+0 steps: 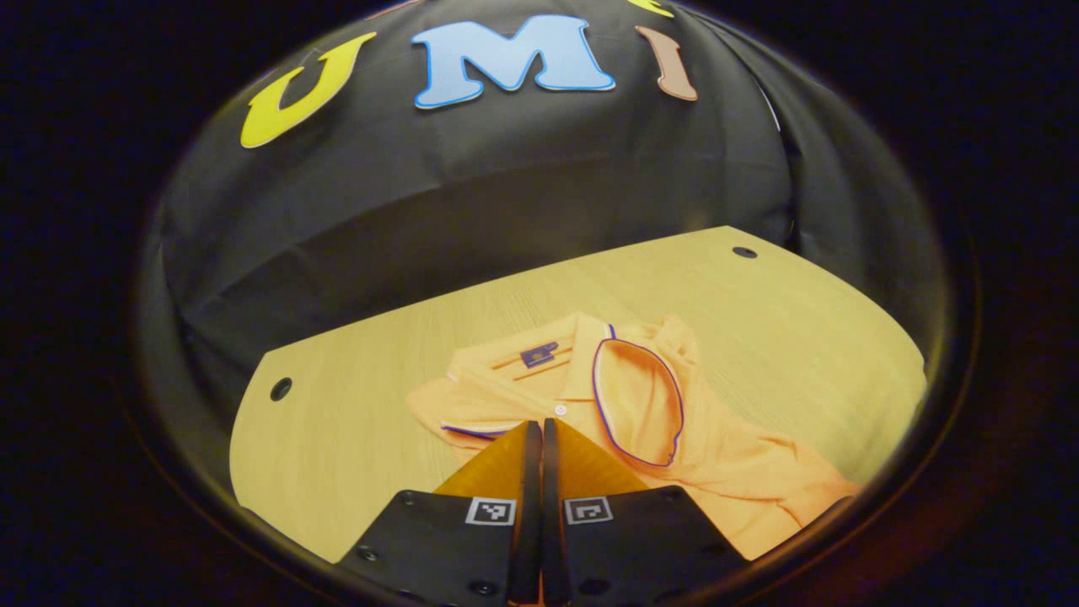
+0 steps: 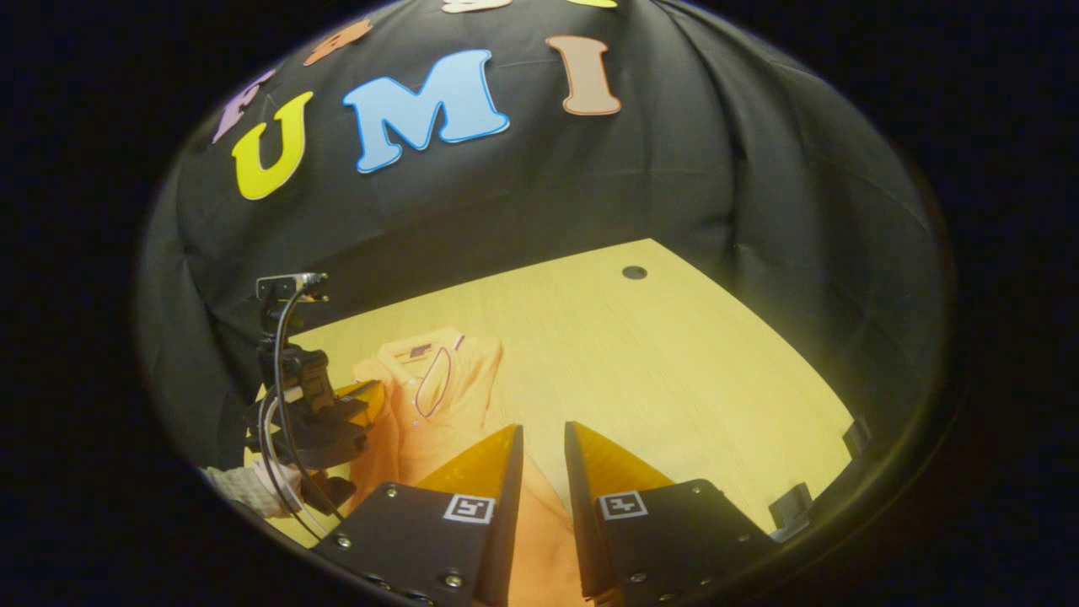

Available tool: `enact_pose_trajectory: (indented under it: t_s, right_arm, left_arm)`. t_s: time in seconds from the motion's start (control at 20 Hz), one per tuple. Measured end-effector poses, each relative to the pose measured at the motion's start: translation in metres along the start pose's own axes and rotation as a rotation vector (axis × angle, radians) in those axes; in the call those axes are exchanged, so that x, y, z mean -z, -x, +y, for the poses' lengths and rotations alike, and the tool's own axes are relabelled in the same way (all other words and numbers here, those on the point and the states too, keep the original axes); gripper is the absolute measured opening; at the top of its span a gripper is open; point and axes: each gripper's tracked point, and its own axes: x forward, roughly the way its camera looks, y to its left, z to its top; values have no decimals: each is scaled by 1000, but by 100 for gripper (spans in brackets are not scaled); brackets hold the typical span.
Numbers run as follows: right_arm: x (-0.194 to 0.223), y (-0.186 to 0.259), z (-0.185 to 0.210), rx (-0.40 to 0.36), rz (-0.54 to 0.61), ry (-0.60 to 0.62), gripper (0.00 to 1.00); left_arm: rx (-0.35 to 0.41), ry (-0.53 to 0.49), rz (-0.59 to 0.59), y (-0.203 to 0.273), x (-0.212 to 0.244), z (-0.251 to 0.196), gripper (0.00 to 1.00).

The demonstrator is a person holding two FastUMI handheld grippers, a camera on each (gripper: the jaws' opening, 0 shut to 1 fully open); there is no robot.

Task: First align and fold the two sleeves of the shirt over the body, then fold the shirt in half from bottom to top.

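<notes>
shirt (image 1: 641, 405) lying rumpled on table (image 1: 354, 421) | left gripper (image 1: 534, 434) fingers closing near collar, hold unclear | right gripper (image 2: 542, 438) fingers slightly apart, holding nothing | step: sleeve folding, likely

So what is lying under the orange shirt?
The orange shirt lies crumpled on the wooden table, whose bare top shows all around it. Whether anything else is beneath cannot be seen, because the cloth covers that part. The left tongs are above its near edge.
</notes>
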Motion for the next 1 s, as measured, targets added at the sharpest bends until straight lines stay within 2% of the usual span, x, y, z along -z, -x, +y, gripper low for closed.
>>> enact_pose_trajectory:
  t_s: [0.1, 0.15, 0.2, 0.25, 0.45, 0.5, 0.55, 0.6, 0.65, 0.7, 0.75, 0.8, 1.0]
  right_arm:
    - [4, 1, -9, 3, 3, -13, 31]
    - [7, 0, -11, 2, 5, -17, 31]
    - [10, -1, -14, 1, 9, -18, 31]
    - [13, -2, -16, -1, 12, -18, 31]
    - [18, -7, -19, -24, 21, -9, 31]
    - [19, -7, -18, -32, 22, -4, 31]
    - [19, -6, -18, -42, 22, 2, 31]
    - [21, -7, -18, -50, 23, 10, 25]
    - [22, -8, -18, -59, 25, 19, 25]
    - [23, -8, -18, -68, 28, 27, 31]
    - [25, -9, -17, -78, 32, 37, 25]
    - [27, -8, -17, -87, 37, 49, 31]
    - [47, -3, -14, -115, 76, 111, 31]
  left_arm:
    - [37, 2, 29, -2, 5, -14, 19]
    - [36, -3, 29, -1, 3, -14, 39]
    - [37, -3, 18, 0, -1, -15, 35]
    - [39, -1, 5, 4, -6, -16, 51]
    - [40, 5, -43, 28, -24, -13, 70]
    - [38, 12, -56, 36, -28, -10, 61]
    - [33, 20, -67, 43, -31, -7, 72]
    - [28, 28, -77, 52, -34, -5, 72]
    - [27, 39, -89, 60, -38, -4, 73]
    - [22, 51, -100, 71, -40, -2, 72]
    - [18, 64, -110, 81, -41, 0, 73]
    - [15, 80, -116, 92, -41, 2, 72]
    - [-19, 130, -124, 139, -26, 10, 72]
